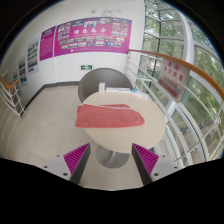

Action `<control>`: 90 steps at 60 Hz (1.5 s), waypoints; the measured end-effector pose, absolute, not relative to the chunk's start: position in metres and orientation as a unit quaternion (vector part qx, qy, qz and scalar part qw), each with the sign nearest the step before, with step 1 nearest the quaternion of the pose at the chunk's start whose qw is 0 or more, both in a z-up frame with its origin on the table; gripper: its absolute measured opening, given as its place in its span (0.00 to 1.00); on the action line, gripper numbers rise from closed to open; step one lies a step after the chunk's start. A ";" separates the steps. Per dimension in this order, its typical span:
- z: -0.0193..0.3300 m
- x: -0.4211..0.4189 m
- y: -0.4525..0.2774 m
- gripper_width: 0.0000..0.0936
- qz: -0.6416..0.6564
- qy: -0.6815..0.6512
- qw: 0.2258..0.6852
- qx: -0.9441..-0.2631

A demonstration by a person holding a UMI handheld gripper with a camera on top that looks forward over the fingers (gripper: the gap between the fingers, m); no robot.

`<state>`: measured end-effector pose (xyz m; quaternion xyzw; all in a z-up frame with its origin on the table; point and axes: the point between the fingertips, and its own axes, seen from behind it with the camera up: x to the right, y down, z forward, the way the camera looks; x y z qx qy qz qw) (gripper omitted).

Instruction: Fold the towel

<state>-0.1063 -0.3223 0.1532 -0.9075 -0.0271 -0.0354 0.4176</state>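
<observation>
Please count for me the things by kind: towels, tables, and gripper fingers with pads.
Towels: 1, the red towel
Tables: 1, the round table
Gripper fingers: 2, open, short of the towel
Total: 4

Wall posters (pixel 85 37) carry print too small to read.

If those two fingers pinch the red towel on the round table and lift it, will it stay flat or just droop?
Most likely it droops: the red towel lies limp and flat on the round table, its near edge hanging over the rim. It looks thin, so probably light. The gripper is open, short of it, so nothing is tested.
</observation>
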 end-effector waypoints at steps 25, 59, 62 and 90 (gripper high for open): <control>0.017 -0.280 -0.084 0.91 -0.059 -0.098 0.434 -0.894; 0.015 -0.314 -0.034 0.06 -0.027 -0.089 0.412 -0.906; 0.036 -0.320 -0.034 0.06 0.000 -0.078 0.418 -0.905; 0.074 -0.116 0.002 0.51 0.014 0.036 0.402 -0.915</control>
